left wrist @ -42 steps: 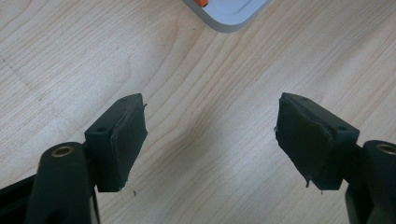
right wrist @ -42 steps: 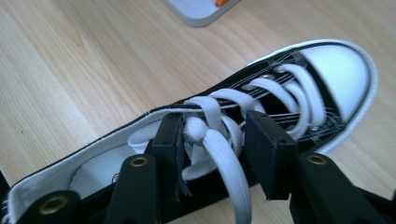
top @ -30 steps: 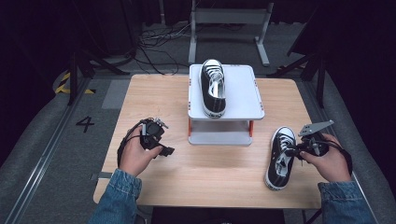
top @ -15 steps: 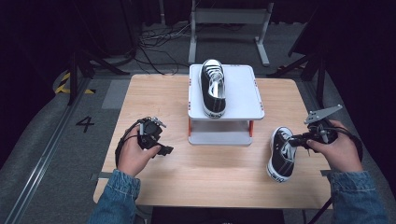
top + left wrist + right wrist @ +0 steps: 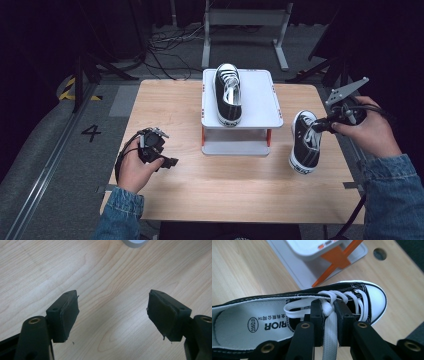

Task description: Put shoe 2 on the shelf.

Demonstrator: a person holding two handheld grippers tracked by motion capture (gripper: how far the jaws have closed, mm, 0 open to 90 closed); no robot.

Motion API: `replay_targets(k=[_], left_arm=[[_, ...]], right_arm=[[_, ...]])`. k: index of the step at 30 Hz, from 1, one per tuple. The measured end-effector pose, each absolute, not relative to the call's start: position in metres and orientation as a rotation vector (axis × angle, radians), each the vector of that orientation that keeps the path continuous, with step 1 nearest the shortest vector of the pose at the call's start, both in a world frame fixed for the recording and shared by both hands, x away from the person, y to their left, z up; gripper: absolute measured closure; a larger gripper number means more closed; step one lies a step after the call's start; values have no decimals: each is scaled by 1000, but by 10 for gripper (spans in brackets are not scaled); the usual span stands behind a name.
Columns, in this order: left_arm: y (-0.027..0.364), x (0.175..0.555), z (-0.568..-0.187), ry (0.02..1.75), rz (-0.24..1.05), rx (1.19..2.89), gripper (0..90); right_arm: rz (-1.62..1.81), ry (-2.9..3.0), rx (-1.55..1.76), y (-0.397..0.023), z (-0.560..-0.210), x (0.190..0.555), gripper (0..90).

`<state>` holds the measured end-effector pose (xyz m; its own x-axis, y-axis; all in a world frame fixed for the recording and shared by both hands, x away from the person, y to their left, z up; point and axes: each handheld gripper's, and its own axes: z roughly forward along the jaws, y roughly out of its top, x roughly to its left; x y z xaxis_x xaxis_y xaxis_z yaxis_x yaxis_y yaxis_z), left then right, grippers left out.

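since a second ago: my right gripper point(image 5: 320, 125) has lifted the held shoe point(image 5: 305, 143) off the table point(image 5: 170, 105); it lay flat there, and now it hangs with the heel end low and the toe tipped up. my left gripper point(image 5: 167, 161) has hardly moved.

held shoe: black and white canvas sneaker, hanging just under my right gripper, over the table's right part. whether the heel touches the wood i cannot tell.

grip: in the right gripper view the jaws are clamped on the white laces point(image 5: 329, 315) over the tongue, so the shoe point(image 5: 294, 315) dangles from the laces alone.

long axis: runs along my jaws in the right gripper view, white toe cap point(image 5: 375, 298) ahead of the tips, heel back toward my hand. in the high view the toe points away from me.

key relation: the white rack point(image 5: 260, 97) lies to the left of my right gripper and a little ahead. the free half of its top shelf, right of the shoe already parked there point(image 5: 228, 93), is the side facing me. i judge the next move carries the held shoe leftward onto it, parallel to the parked one.

nearer hand: the right one. the left would have to cross in front of the rack.

left gripper: jaws apart with nothing between them, only bare wood point(image 5: 107, 290) beneath, well to the rack's left.

risk: i judge a lace grip lets the shoe swing or twist.
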<state>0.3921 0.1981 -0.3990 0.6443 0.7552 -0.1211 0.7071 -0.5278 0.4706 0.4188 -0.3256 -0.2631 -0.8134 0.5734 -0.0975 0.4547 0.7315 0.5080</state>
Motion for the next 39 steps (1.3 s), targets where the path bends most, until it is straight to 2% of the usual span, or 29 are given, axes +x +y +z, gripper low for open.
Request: replay_targets(k=[5,16,31,39], left_arm=[[207,385,-399,1173,143,2369,258],[215,379,-399,1204,147,2348,259],[210,388,-401,1166,123,2358,258],[205,389,-403,1145,113,2370,258]], right_arm=[[691,2630,733,-314,-231,430,786],[684,2560,547,-270,-194,463,787],[641,2538,304,-195,-196,526,787],[613,2576,235,-176,-208,535,786]])
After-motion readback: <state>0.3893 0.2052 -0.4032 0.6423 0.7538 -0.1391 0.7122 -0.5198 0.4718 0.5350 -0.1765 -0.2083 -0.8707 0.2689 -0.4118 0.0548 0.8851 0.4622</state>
